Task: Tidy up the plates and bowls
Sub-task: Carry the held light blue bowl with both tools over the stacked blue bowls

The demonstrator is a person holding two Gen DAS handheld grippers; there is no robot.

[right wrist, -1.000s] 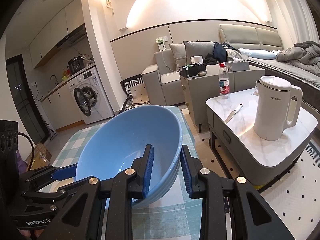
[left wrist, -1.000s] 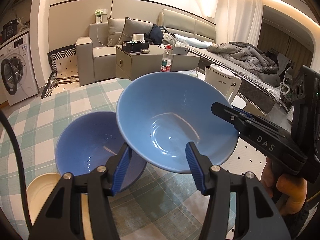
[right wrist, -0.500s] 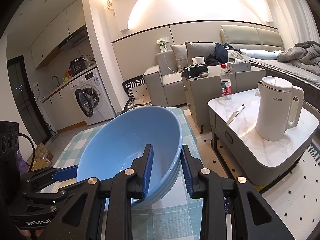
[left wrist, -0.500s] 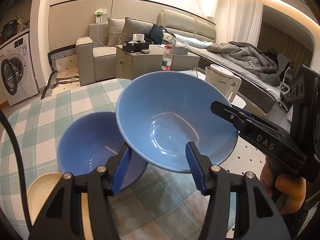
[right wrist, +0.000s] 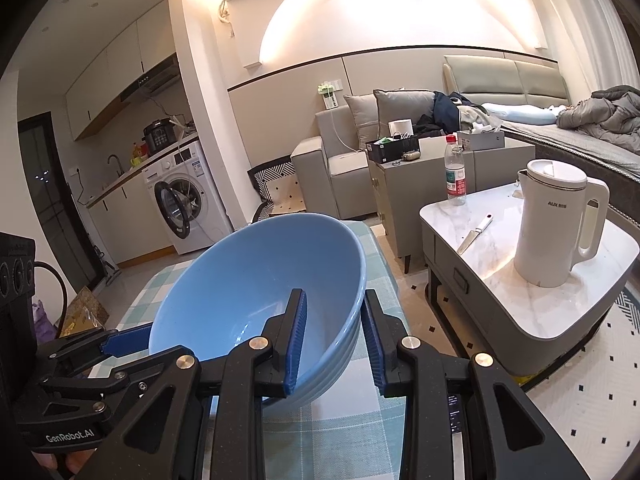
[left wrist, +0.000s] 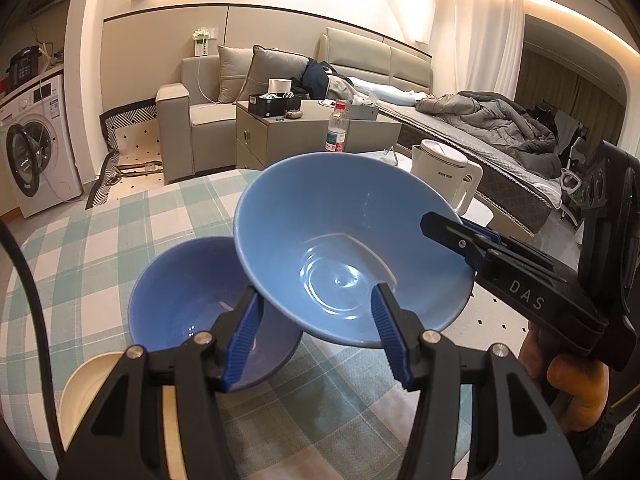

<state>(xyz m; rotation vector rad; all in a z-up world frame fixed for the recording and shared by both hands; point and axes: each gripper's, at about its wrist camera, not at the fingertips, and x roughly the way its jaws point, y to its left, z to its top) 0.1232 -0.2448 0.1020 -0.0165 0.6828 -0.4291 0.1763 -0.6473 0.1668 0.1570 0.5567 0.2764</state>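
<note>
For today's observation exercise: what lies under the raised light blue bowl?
Under the light blue bowl, held tilted by the right gripper, sit a darker blue bowl and the checked tablecloth. The raised bowl covers the darker bowl's right edge.

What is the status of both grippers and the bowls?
Right gripper shut on light blue bowl rim, bowl tilted, lifted. Left gripper open, holding nothing. Darker blue bowl on tablecloth. Nothing in the way.

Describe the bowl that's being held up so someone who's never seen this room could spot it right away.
Find the checked tablecloth. Above it, the right gripper pinches the rim of a tilted light blue bowl. Unlike the darker blue bowl resting on the cloth beside it, this one is lifted and paler.
</note>
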